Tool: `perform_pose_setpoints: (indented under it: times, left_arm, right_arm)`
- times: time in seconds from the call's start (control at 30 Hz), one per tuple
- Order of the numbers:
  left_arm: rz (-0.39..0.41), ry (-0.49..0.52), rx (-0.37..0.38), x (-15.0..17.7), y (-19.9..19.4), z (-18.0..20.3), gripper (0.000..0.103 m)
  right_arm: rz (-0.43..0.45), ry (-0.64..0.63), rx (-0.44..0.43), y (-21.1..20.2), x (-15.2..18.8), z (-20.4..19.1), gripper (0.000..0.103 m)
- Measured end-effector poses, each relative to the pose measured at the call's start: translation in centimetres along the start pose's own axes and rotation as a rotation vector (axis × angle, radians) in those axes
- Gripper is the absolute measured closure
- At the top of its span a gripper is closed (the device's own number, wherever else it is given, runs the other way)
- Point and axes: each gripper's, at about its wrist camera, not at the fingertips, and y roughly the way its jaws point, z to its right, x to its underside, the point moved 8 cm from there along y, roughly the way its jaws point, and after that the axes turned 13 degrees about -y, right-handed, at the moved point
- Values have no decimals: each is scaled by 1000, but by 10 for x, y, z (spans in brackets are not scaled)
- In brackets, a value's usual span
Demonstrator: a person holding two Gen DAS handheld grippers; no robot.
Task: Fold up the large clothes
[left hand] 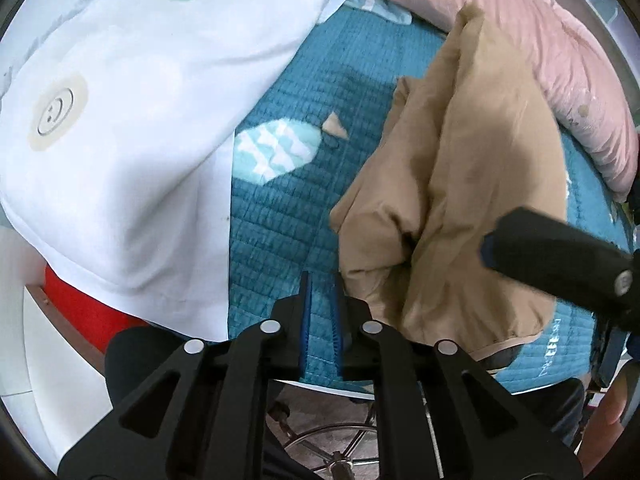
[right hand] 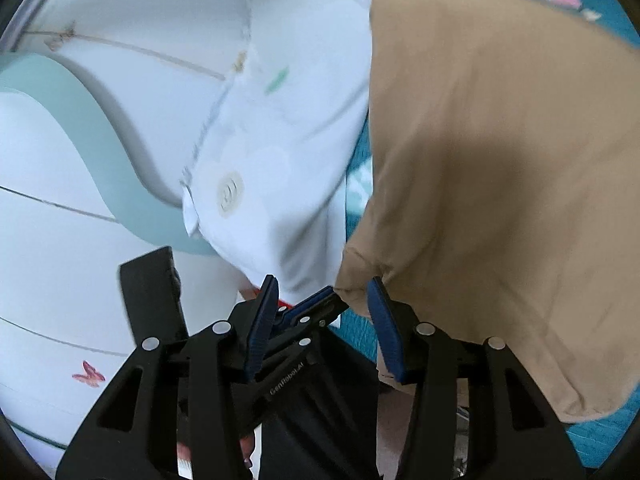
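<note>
On the teal quilted bed cover (left hand: 280, 216) the tan garment (left hand: 452, 208) lies bunched and partly folded, beside a white pillow (left hand: 120, 120). Nothing is gripped: the left hand-held gripper (left hand: 320, 304) hovers just beside the garment's near edge with jaws narrow and empty, while the right hand-held gripper (right hand: 324, 312) stands moderately open — a corner seems to brush one pad, though blur obscures it. This looks like a re-grip between folds; next, each needs a corner or hem pinched before lifting across.

A teal quilt (left hand: 280, 216) covers the bed, with a white smiley-print pillow (left hand: 120, 140) lying on its left part, a pink duvet (left hand: 540, 40) bunched along its far right edge, and a red box (left hand: 80, 312) below the pillow.
</note>
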Motion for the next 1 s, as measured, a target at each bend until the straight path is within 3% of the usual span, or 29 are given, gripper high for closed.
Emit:
perform_pose_setpoints:
  times: [0.17, 0.27, 0.47, 0.7, 0.77, 0.8, 1.0]
  left_arm:
    - [50, 30, 51, -7, -25, 22, 88]
    - [58, 57, 110, -9, -28, 48, 84]
    - [-17, 116, 155, 2, -7, 86, 84]
    - [-101, 162, 33, 11, 61, 73, 85]
    - [-98, 167, -8, 8, 86, 65, 85]
    - [-107, 164, -15, 8, 91, 63, 86]
    - [-132, 151, -3, 9, 70, 61, 85]
  right_arm:
    - [85, -18, 122, -46, -6, 7, 70]
    - [121, -9, 255, -75, -3, 24, 75]
    - [119, 43, 371, -92, 22, 55, 81]
    - [22, 139, 428, -71, 63, 101, 86]
    - [-52, 208, 414, -49, 83, 122, 94]
    - [-87, 255, 413, -37, 96, 135, 100]
    - [-71, 232, 430, -41, 104, 128, 97]
